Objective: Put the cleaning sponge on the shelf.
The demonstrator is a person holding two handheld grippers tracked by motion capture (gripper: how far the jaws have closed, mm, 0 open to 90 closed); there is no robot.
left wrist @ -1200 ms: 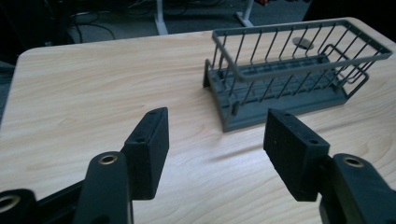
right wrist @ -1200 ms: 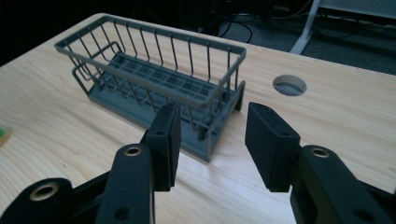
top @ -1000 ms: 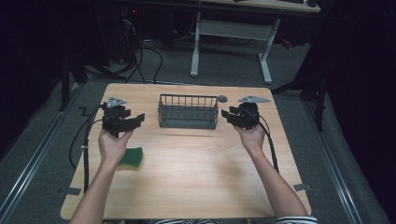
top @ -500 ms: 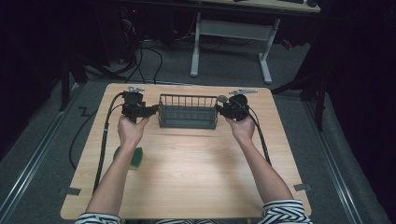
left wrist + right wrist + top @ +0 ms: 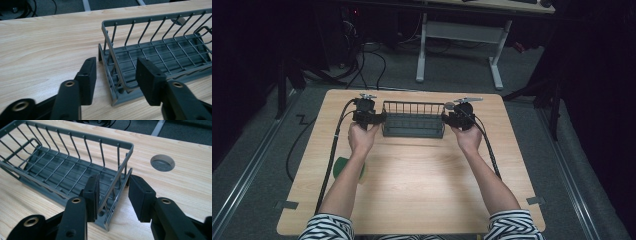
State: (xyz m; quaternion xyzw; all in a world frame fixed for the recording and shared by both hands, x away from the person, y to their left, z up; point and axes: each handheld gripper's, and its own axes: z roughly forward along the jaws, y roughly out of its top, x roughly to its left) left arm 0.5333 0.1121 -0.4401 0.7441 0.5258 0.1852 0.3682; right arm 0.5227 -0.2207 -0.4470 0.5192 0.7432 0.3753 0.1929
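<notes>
A dark grey wire basket (image 5: 413, 120) with upright bars and a flat tray base stands toward the far edge of the pale wooden tabletop (image 5: 422, 180), between the two hands. The left tool (image 5: 116, 73) straddles the basket's left end wall, one pad outside and one inside; its jaws have just been closing but neither pad presses the wire yet. The right tool (image 5: 112, 192) straddles the right end wall likewise, jaws closing, with gaps visible beside both pads.
</notes>
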